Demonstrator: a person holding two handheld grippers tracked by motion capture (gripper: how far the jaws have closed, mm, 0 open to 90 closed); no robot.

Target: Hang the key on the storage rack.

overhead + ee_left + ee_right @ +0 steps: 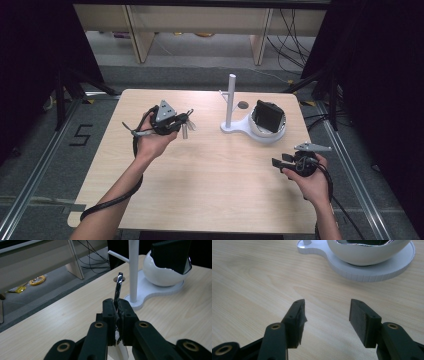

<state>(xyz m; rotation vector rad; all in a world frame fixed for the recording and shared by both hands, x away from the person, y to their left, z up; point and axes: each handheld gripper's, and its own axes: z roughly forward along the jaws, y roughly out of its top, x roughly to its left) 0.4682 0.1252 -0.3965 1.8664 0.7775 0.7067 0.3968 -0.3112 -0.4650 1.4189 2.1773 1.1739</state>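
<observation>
Key ring (118,287), thin, stiff, slippery metal, sits clenched edge-on in the left gripper (117,312) fingers near the stand (133,270); right gripper (327,315) fingers are released.

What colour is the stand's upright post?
White; the tall plastic post shows best in the left gripper view.
</observation>
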